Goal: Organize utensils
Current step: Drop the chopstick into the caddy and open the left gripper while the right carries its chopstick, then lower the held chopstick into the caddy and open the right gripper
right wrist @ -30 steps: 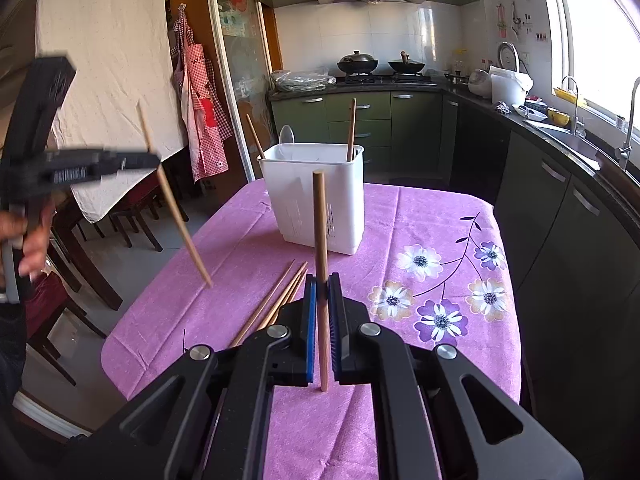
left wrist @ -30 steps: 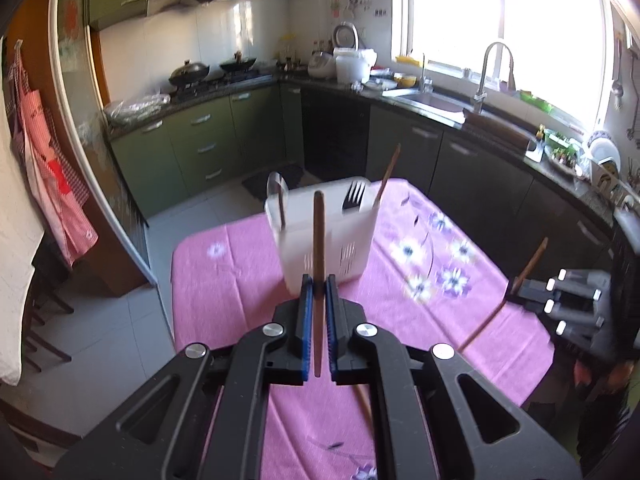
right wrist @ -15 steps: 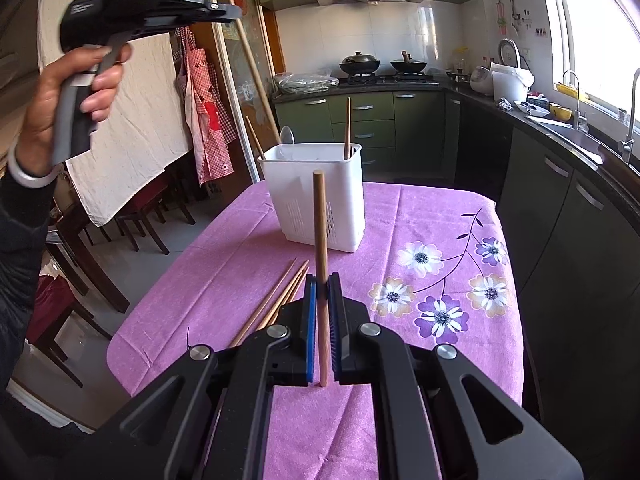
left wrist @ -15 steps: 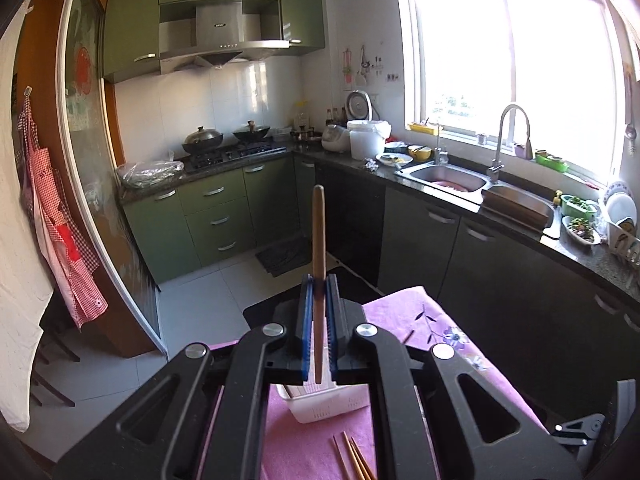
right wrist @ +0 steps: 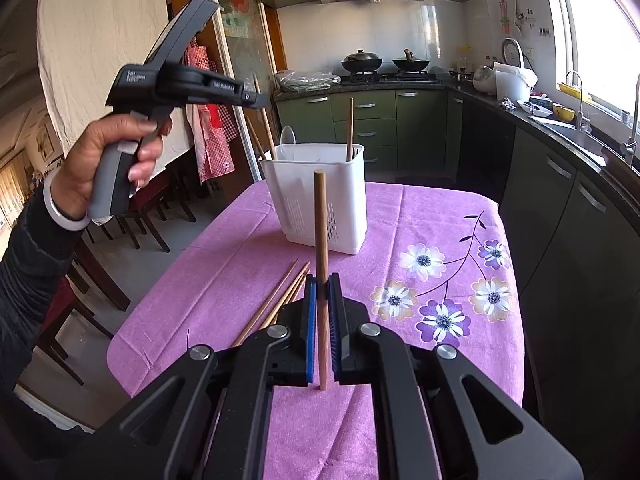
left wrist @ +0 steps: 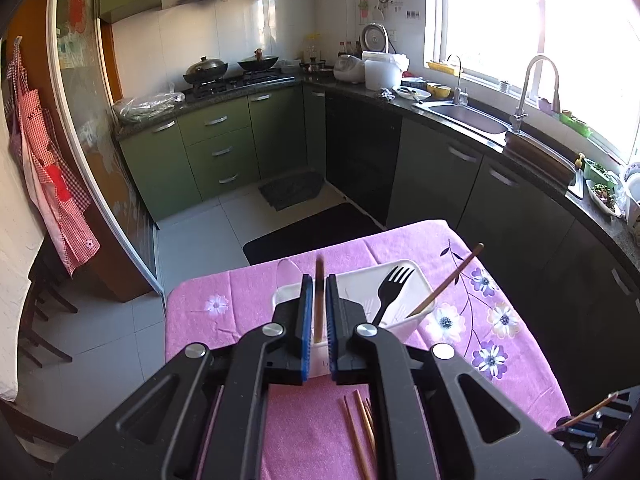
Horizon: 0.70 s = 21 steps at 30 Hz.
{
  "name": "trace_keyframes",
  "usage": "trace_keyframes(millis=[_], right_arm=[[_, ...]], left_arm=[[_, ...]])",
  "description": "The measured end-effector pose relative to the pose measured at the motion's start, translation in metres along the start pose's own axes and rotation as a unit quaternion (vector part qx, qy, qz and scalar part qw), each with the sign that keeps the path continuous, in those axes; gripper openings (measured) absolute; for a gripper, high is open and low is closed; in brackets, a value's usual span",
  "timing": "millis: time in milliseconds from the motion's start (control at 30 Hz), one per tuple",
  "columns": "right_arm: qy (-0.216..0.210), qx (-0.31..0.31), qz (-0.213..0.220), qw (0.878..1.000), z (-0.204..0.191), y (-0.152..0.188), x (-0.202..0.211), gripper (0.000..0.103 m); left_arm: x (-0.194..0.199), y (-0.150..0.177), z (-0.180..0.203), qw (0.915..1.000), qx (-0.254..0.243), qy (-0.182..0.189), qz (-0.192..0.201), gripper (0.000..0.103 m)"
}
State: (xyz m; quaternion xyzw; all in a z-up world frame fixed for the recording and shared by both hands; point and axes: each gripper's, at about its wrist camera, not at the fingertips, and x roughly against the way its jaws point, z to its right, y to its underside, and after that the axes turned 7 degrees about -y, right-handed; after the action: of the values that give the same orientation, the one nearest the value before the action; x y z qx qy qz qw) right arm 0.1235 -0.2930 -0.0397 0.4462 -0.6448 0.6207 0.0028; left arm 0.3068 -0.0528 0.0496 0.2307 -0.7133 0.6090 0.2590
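A white utensil holder [right wrist: 320,196] stands on the pink tablecloth [right wrist: 420,216]; it also shows in the left wrist view [left wrist: 404,316]. It holds a black fork [left wrist: 390,290], a clear spoon [left wrist: 287,274] and a chopstick [left wrist: 444,286]. My left gripper [left wrist: 319,300] is above the holder, jaws slightly apart around a blurred chopstick [left wrist: 319,300] that hangs into the holder. From the right wrist view the left gripper [right wrist: 256,98] hovers above the holder's left end. My right gripper [right wrist: 322,304] is shut on an upright chopstick [right wrist: 321,248], near the table's front.
Several loose chopsticks [right wrist: 276,304] lie on the cloth in front of the holder, also in the left wrist view [left wrist: 360,428]. Kitchen counters with a sink [left wrist: 468,118] run along the right. Chairs [right wrist: 152,208] stand left of the table.
My left gripper has tilted down over the holder and loosened; its chopstick is sliding down into the holder. My right gripper and its chopstick have not moved.
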Motion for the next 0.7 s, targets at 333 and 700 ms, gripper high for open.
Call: trace_keyframes(millis=[333,700], right_arm=[[-0.023,0.026,0.065,0.997,-0.017,-0.078,0.02,0.007],[0.001,0.019,0.164,0.986,-0.027,-0.202,0.0,0.007]], left_arm=[[0.074,0.048,-0.019,0.9971,0.023,0.018,0.07,0.065],[0.089,0.134,-0.041,0.9974,0.058,0.019,0.04,0.093]])
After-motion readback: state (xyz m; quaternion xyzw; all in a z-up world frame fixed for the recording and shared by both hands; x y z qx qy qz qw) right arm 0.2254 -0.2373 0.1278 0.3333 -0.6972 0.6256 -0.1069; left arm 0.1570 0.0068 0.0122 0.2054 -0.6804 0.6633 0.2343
